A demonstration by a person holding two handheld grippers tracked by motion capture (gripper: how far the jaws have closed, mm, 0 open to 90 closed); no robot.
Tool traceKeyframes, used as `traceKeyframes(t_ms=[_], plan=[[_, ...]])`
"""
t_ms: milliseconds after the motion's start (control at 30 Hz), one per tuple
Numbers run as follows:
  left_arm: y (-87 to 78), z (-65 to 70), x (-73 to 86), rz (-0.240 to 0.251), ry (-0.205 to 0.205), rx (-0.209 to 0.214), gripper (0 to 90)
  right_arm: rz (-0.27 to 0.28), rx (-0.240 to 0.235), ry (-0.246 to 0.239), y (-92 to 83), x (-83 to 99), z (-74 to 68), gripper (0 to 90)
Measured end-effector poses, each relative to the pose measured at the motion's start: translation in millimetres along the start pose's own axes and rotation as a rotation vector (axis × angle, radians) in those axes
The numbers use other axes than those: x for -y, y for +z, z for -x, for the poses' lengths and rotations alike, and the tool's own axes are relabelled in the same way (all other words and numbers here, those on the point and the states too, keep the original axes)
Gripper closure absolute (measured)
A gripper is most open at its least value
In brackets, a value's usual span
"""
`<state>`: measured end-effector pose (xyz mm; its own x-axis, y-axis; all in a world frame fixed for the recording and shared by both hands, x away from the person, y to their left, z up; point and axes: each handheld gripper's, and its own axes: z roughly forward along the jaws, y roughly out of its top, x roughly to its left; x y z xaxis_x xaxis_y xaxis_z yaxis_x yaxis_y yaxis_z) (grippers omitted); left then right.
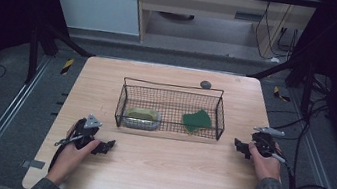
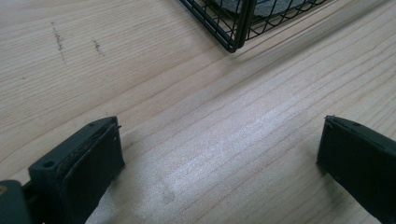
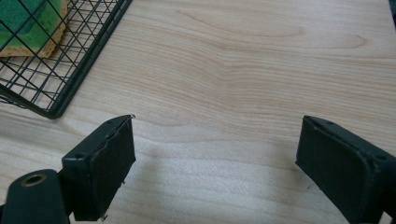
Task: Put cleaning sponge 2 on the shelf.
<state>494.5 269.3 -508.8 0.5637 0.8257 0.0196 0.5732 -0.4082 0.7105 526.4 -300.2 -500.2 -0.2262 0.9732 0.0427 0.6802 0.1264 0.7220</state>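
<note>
1. Nearest to the camera, two forearms come up from the table's near edge, each hand wrapped round a black two-jaw gripper resting low on the pale wooden table (image 1: pixel 155 168).
2. On the near left sits the left gripper (image 1: pixel 107 146), its jaws pointing right and a little forward; in the left gripper view its jaws stand wide apart with only bare wood between them.
3. Over by the right edge, the right gripper (image 1: pixel 241 147) points left toward the middle, and its jaws are likewise spread wide and hold nothing.
4. Between the two and farther back stands a black wire-mesh basket (image 1: pixel 175 86), rectangular, its long axis running left to right across the table.
5. Inside it, at the left end, lies a yellowish sponge in a grey dish-like holder (image 1: pixel 142 117); at the right end lies a green scouring sponge with a yellow underside (image 1: pixel 197 120), tilted a little.
6. What the next move hangs on, I'd say: each sponge lies forward and inward of the gripper on its own side, behind the basket's near wall.
7. I judge the right gripper nearer the green sponge and the left gripper nearer the grey holder.
8. Any reach would have to go up over the near rim and down, not straight in.
</note>
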Motion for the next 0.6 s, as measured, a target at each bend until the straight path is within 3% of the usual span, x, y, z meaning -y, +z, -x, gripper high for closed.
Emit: traceKeyframes(t_ms=[433, 600], plan=[[0.0, 0.0, 0.0, 0.0, 0.0, 0.0, 0.0, 0.018, 0.025, -0.009, 10.6, 5.4, -11.0, 6.9], [0.0, 0.0, 0.0, 0.0, 0.0, 0.0, 0.0, 0.015, 0.02, -0.038, 11.5, 5.8, -12.9, 4.8]])
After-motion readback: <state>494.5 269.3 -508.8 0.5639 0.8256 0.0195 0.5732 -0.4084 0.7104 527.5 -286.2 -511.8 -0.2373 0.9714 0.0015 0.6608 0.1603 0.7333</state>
